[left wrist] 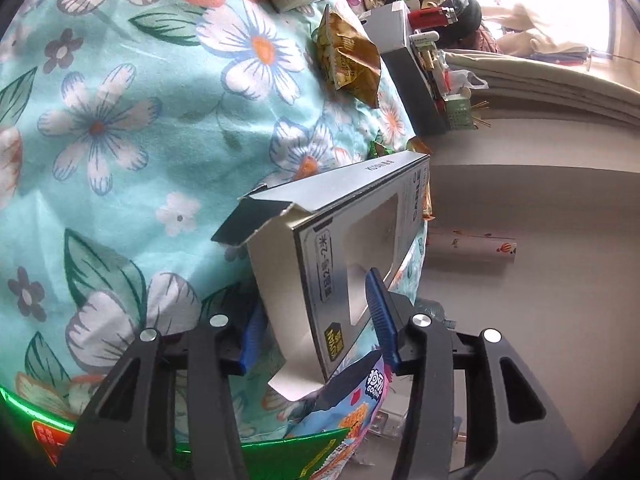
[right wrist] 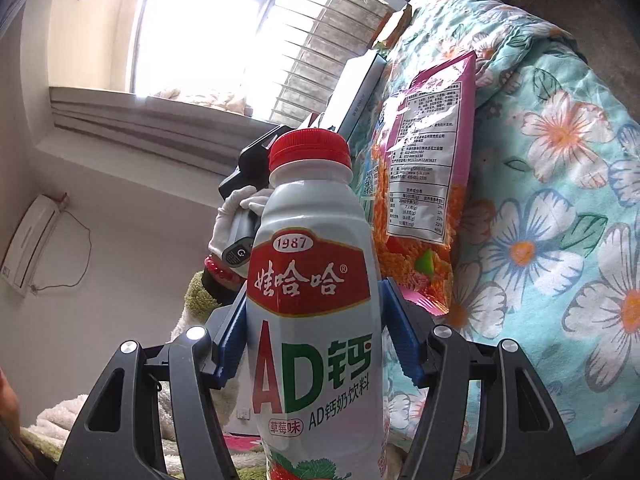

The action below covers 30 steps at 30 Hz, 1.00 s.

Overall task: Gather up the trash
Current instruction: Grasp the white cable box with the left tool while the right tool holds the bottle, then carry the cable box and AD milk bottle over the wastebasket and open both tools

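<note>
Left gripper (left wrist: 316, 316) clamps grey windowed cardboard box (left wrist: 352, 240) at floral quilt's (left wrist: 120, 140) edge; pad contact seemingly complete. Lift squarely, avoid crushing. Right gripper (right wrist: 314, 332) grips white red-capped plastic bottle (right wrist: 312, 280).

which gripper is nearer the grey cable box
Left. The left gripper has the grey cable box between its fingers. The right gripper is shut on the white drink bottle, with the box farther off behind the bottle.

Home bedroom: floral bedsheet (left wrist: 132, 128), barred window (right wrist: 248, 32), wall air conditioner (right wrist: 32, 240).
</note>
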Available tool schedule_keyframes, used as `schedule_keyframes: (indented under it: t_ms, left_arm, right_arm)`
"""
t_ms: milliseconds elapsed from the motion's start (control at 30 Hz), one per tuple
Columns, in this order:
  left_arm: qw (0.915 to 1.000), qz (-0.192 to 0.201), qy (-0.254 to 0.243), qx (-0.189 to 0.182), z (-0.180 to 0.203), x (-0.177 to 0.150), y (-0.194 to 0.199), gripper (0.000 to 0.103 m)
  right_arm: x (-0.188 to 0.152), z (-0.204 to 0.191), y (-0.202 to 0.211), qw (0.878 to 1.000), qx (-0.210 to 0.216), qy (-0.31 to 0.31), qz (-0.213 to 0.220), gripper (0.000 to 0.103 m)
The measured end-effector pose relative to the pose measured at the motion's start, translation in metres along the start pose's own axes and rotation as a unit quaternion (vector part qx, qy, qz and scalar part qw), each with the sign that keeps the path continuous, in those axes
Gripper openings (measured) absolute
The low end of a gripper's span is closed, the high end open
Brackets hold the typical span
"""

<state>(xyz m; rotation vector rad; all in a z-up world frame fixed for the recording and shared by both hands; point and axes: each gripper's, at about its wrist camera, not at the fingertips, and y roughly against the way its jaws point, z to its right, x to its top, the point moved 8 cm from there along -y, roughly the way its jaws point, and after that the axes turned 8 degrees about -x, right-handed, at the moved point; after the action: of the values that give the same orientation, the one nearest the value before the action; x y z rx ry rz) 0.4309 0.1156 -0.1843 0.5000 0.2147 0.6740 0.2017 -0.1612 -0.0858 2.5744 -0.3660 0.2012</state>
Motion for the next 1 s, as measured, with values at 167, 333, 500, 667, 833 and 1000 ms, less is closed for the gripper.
schedule_keyframes:
  t_ms: [167, 333, 500, 667, 833, 1000]
  left_arm:
    - [0.9995, 0.006, -0.005, -0.032, 0.008, -0.003, 0.01, 0.034]
    - [0.9982, 0.014, -0.016, -0.057, 0.023, -0.01, 0.029, 0.025]
    - [0.9954, 0.024, -0.046, -0.081, 0.039, -0.022, 0.057, 0.021]
    - [0.9896, 0.029, -0.088, -0.11, 0.06, -0.041, 0.091, 0.02]
    - [0.9821, 0.022, -0.137, -0.128, 0.083, -0.073, 0.115, 0.02]
    - [0.9727, 0.003, -0.184, -0.142, 0.111, -0.113, 0.121, 0.02]
  right_arm:
    - [0.004, -0.002, 0.01, 1.0, -0.003, -0.004, 0.009, 0.061]
    - [0.0, -0.005, 0.016, 1.0, -0.004, -0.008, 0.017, 0.061]
    - [-0.004, -0.008, 0.032, 0.999, -0.007, -0.008, 0.03, 0.061]
    - [-0.009, -0.015, 0.045, 0.999, -0.006, -0.006, 0.042, 0.061]
    - [-0.013, -0.022, 0.062, 0.998, -0.006, 0.0, 0.058, 0.061]
    - [-0.017, -0.026, 0.084, 0.997, -0.006, 0.003, 0.078, 0.061]
